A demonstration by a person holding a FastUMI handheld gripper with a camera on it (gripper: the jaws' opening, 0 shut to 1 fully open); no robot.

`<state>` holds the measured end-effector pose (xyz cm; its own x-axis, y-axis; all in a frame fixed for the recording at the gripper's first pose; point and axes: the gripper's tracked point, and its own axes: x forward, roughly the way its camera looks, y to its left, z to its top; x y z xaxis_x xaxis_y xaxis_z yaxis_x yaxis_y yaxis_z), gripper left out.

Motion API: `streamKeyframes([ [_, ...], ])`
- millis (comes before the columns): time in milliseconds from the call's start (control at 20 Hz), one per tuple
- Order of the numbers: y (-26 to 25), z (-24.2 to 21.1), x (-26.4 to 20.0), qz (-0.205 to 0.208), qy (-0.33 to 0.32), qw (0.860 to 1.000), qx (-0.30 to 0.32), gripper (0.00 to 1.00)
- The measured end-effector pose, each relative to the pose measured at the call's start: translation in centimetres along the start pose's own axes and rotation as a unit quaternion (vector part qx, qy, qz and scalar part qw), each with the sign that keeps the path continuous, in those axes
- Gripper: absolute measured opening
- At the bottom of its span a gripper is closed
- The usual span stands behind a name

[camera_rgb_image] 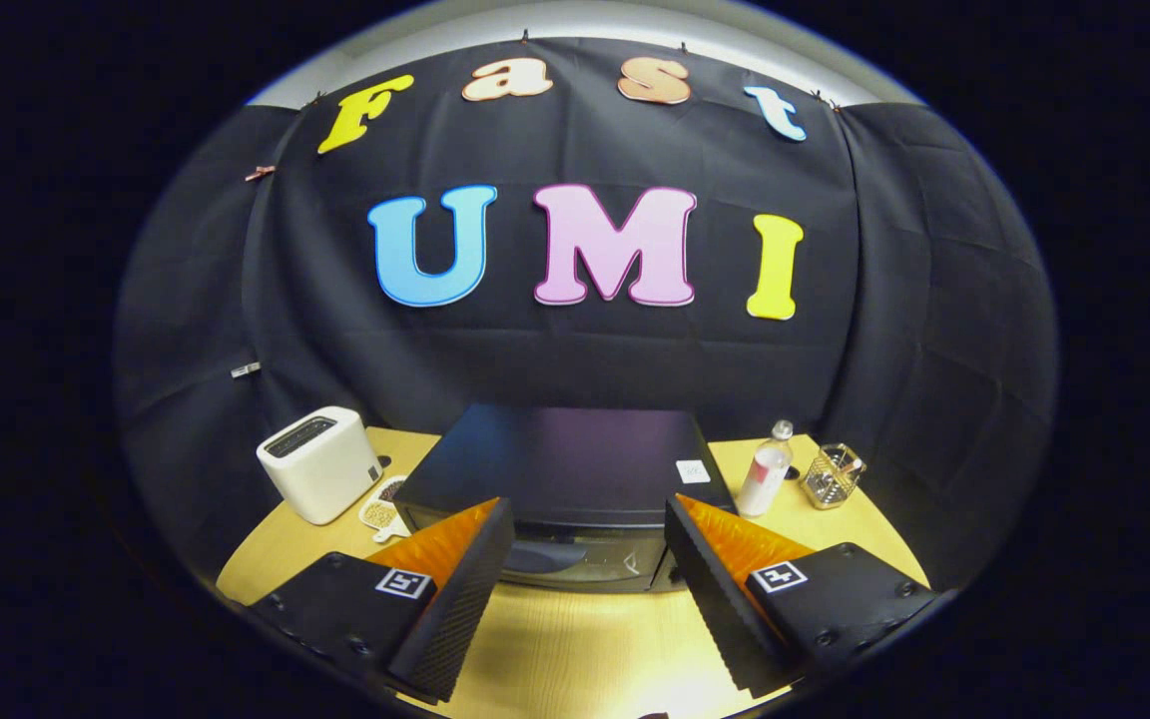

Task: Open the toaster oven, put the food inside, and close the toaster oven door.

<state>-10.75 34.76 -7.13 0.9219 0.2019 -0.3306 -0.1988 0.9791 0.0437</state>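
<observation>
A black toaster oven [565,464] stands on the wooden table [585,649], just beyond my fingers. Its glass door [575,559] faces me and looks closed. I look down on its flat top. My gripper [585,594] is open, with its two fingers spread wide to either side of the oven's front and nothing between them. A small plate with food [382,509] lies to the left of the oven, partly hidden behind the left finger.
A white pop-up toaster [319,461] stands at the left of the oven. To the oven's right are a clear bottle [766,469] and a wire holder [832,475]. Black cloth walls close the booth behind the table.
</observation>
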Motion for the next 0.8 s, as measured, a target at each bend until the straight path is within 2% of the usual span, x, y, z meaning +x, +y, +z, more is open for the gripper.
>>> streamKeyframes([
  [100, -1.7, 2.1, -1.0, -0.011, -0.025, 1.000, -0.014, 1.00],
  [300, -3.7, 5.5, -3.0, -0.017, -0.055, 0.998, 0.000, 1.00],
  [800, -9.6, 10.9, -8.2, -0.037, -0.105, 0.993, 0.023, 0.99],
])
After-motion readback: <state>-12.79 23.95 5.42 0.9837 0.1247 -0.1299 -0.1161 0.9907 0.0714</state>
